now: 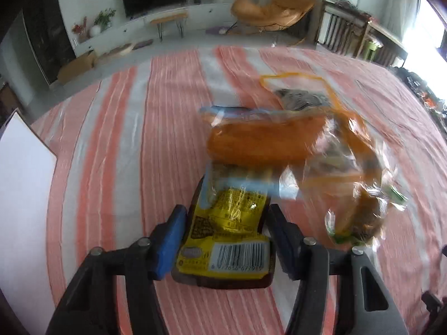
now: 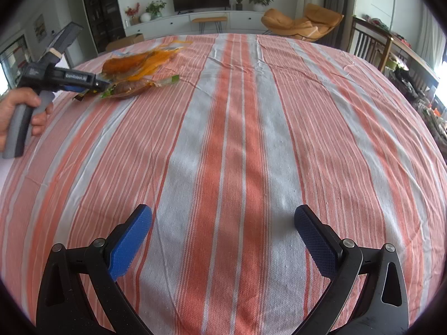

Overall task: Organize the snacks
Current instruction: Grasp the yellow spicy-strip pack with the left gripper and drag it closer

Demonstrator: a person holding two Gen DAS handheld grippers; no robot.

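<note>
A table covered in an orange-and-grey striped cloth (image 2: 240,128) fills both views, with a living room behind it. At its left edge a person's hand (image 2: 19,111) grips the grey handle of the left gripper (image 1: 225,223), which is angled down toward a cluster of snack packs at the far left of the cloth. Seen from its own camera, its blue-padded fingers (image 1: 167,243) stand on either side of a yellow snack packet (image 1: 226,234) with a barcode; the packet lies between them, the pads seem to touch its edges, and the picture is too blurred to tell whether they press on it. Just beyond lie a clear bag holding an orange bun (image 1: 265,139), a clear pack with a brown snack (image 1: 360,209), and farther off an orange-rimmed bag of dark seeds (image 1: 301,97). The right gripper (image 2: 223,223) hangs low over bare cloth near the table's front, fingers (image 2: 131,240) spread wide with nothing between them, well apart from the snacks.
</note>
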